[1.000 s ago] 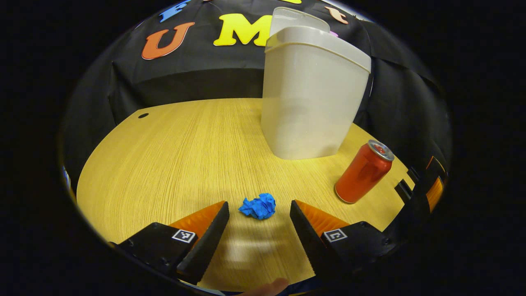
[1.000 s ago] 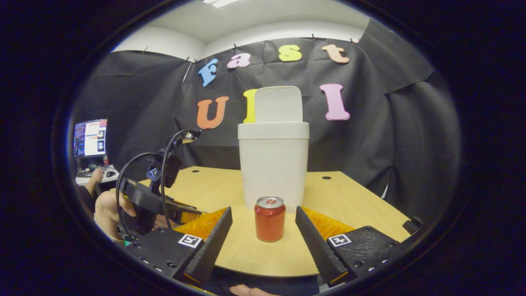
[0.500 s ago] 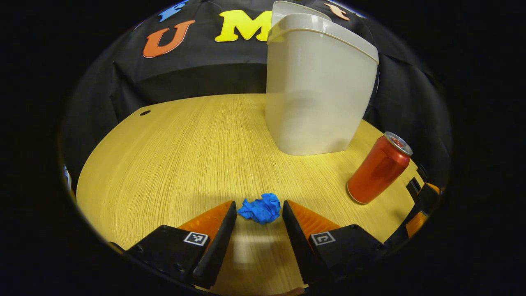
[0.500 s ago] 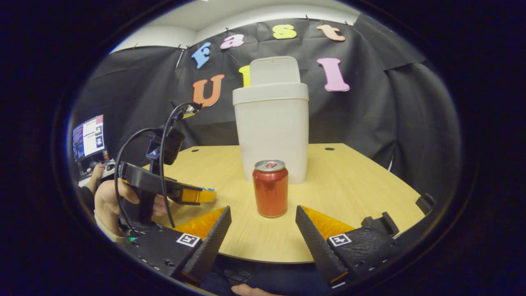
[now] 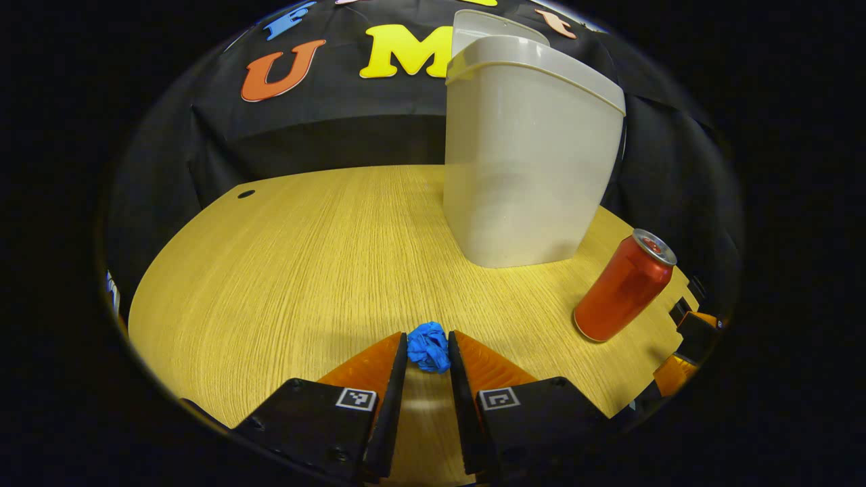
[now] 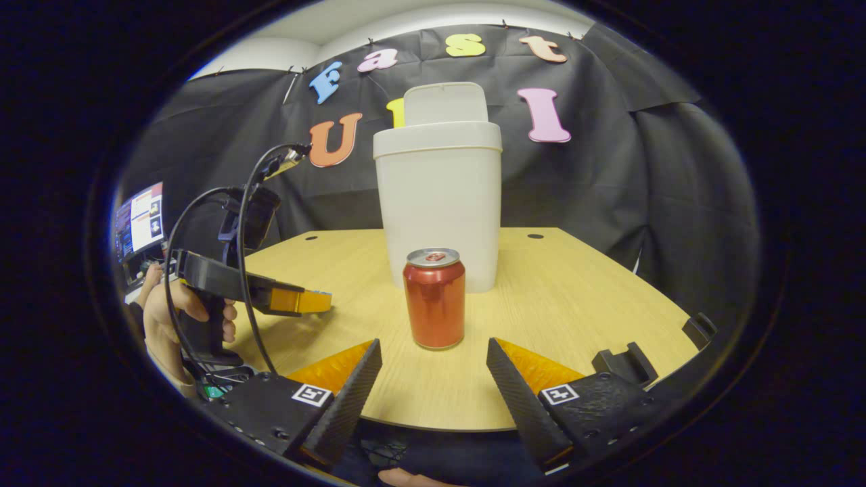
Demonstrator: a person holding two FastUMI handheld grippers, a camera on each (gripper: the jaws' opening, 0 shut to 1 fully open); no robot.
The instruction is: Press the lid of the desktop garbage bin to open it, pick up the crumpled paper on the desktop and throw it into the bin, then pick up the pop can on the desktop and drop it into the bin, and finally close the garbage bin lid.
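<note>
Fingers of the left gripper have just closed onto the blue crumpled paper, readying its lift toward the open-lidded bin, while the right gripper stays spread before the pop can.

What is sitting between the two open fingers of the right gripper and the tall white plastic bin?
In the right gripper view, an upright red pop can stands on the wooden table between the right gripper and the bin.
</note>
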